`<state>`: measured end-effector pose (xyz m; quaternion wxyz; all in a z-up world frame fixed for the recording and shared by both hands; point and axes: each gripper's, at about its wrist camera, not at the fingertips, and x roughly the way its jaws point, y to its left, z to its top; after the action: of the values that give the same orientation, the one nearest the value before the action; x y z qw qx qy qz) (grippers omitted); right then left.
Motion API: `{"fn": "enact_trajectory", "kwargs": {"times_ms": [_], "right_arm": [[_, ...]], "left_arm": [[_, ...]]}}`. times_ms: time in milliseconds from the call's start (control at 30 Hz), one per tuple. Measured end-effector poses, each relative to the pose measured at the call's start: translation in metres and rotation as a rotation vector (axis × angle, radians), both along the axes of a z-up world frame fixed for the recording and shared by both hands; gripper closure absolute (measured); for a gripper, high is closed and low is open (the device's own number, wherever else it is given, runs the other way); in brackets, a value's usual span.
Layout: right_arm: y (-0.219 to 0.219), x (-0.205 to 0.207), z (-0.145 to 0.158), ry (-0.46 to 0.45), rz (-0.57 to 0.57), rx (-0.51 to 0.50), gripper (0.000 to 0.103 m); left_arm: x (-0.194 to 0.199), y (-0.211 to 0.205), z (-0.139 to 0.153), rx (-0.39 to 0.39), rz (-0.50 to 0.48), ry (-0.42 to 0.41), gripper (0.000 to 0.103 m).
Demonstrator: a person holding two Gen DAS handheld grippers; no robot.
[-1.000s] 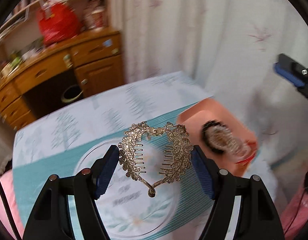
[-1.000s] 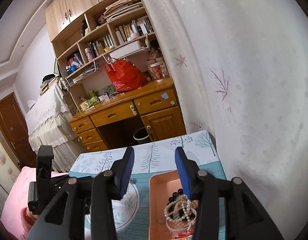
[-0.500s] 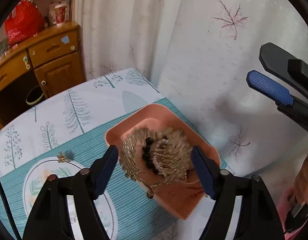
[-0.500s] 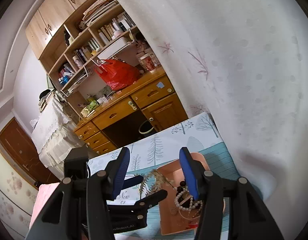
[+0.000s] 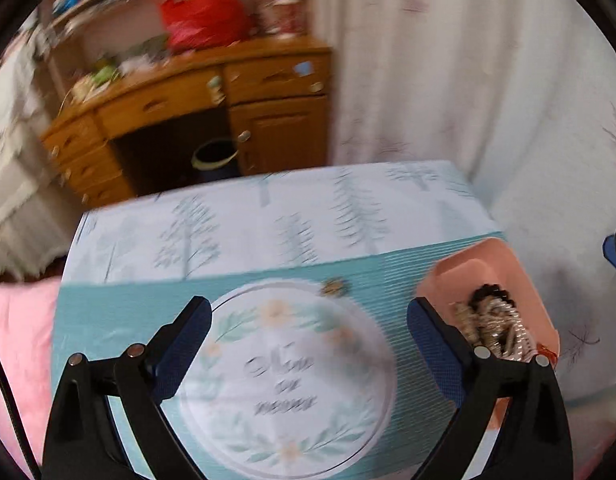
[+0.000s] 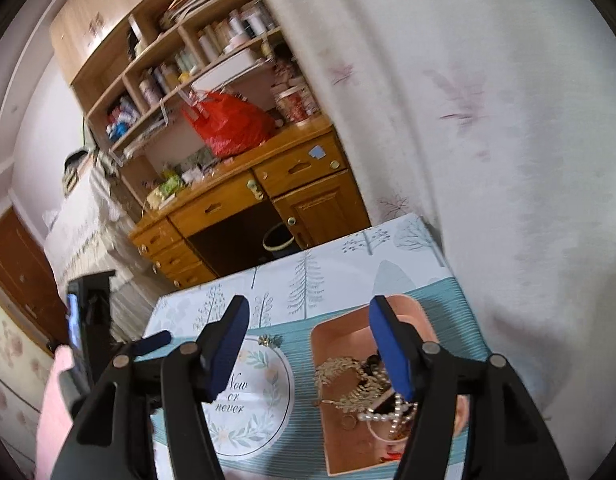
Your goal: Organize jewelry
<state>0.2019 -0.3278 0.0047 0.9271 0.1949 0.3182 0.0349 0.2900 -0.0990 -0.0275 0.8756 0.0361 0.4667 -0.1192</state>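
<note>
The gold heart-shaped leaf comb (image 6: 346,378) lies in the pink tray (image 6: 322,344) on top of a pearl bracelet (image 6: 388,414) and dark beads. A small gold brooch (image 5: 334,286) rests on the teal cloth beside the round white emblem (image 5: 291,380). My left gripper (image 5: 308,312) hangs over that emblem with its jaws opening wide and nothing between them; the tray (image 5: 488,268) sits to its right. My right gripper (image 6: 308,312) is above the tray's left side, its jaws opening and empty. The brooch (image 6: 269,340) lies just beyond its left finger.
The small table (image 5: 267,216) stands against a white curtain (image 6: 488,120). Beyond it are a wooden desk (image 6: 243,200) with a red bag (image 6: 227,122), shelves and a bin (image 5: 213,156). A pink cushion (image 5: 15,340) lies left of the table.
The left gripper carried the gold comb over the tray, let it go there and swung back left over the emblem, opening wider. The right gripper's jaws spread wider too.
</note>
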Motion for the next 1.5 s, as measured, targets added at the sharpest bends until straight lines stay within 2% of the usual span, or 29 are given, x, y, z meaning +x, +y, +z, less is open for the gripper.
{"fn": "enact_trajectory", "kwargs": {"times_ms": [100, 200, 267, 333, 367, 467, 567, 667, 733, 867, 933, 1000, 1167, 1233, 1300, 1500], "right_arm": [[0.023, 0.01, -0.005, -0.015, 0.052, -0.019, 0.04], [0.053, 0.022, -0.013, -0.049, 0.106, -0.029, 0.04], [0.079, 0.031, -0.02, -0.028, 0.125, -0.098, 0.04], [0.11, 0.036, -0.024, -0.026, 0.155, -0.2, 0.04], [0.118, 0.037, -0.025, -0.035, 0.165, -0.219, 0.04], [0.146, 0.05, -0.036, -0.036, 0.189, -0.267, 0.04], [0.167, 0.068, -0.056, 0.027, 0.202, -0.327, 0.041], [0.176, 0.083, -0.08, 0.097, 0.185, -0.339, 0.045], [0.175, 0.091, -0.093, 0.148, 0.168, -0.332, 0.055], [0.174, 0.103, -0.117, 0.224, 0.148, -0.355, 0.062], [0.172, 0.108, -0.125, 0.247, 0.139, -0.354, 0.07], [0.169, 0.111, -0.131, 0.257, 0.139, -0.348, 0.075], [0.169, 0.117, -0.136, 0.259, 0.15, -0.348, 0.079], [0.169, 0.12, -0.139, 0.267, 0.154, -0.349, 0.091], [0.17, 0.12, -0.14, 0.269, 0.156, -0.352, 0.098], [0.168, 0.119, -0.139, 0.249, 0.17, -0.346, 0.102]], "left_arm": [[0.001, 0.034, -0.002, -0.039, 0.045, 0.038, 0.006], [-0.001, 0.066, 0.001, -0.042, 0.119, 0.019, 0.006], [0.003, 0.085, 0.003, 0.001, 0.183, 0.017, 0.006], [0.001, 0.104, 0.013, 0.02, 0.233, -0.03, 0.006], [0.0, 0.114, 0.017, 0.022, 0.259, -0.05, 0.006], [0.0, 0.145, 0.021, -0.001, 0.329, -0.049, 0.006], [0.005, 0.169, 0.014, -0.041, 0.383, -0.003, 0.006], [0.01, 0.177, 0.008, -0.064, 0.368, 0.024, 0.006], [0.01, 0.185, 0.006, -0.082, 0.377, 0.04, 0.006], [0.008, 0.188, 0.005, -0.104, 0.38, 0.039, 0.006], [0.007, 0.187, 0.007, -0.114, 0.377, 0.032, 0.006], [0.006, 0.188, 0.009, -0.127, 0.379, 0.027, 0.006], [0.006, 0.188, 0.008, -0.122, 0.388, 0.029, 0.006], [0.009, 0.187, 0.005, -0.114, 0.395, 0.044, 0.006], [0.011, 0.186, 0.002, -0.115, 0.392, 0.057, 0.006], [0.012, 0.178, 0.002, -0.094, 0.38, 0.054, 0.006]]}}
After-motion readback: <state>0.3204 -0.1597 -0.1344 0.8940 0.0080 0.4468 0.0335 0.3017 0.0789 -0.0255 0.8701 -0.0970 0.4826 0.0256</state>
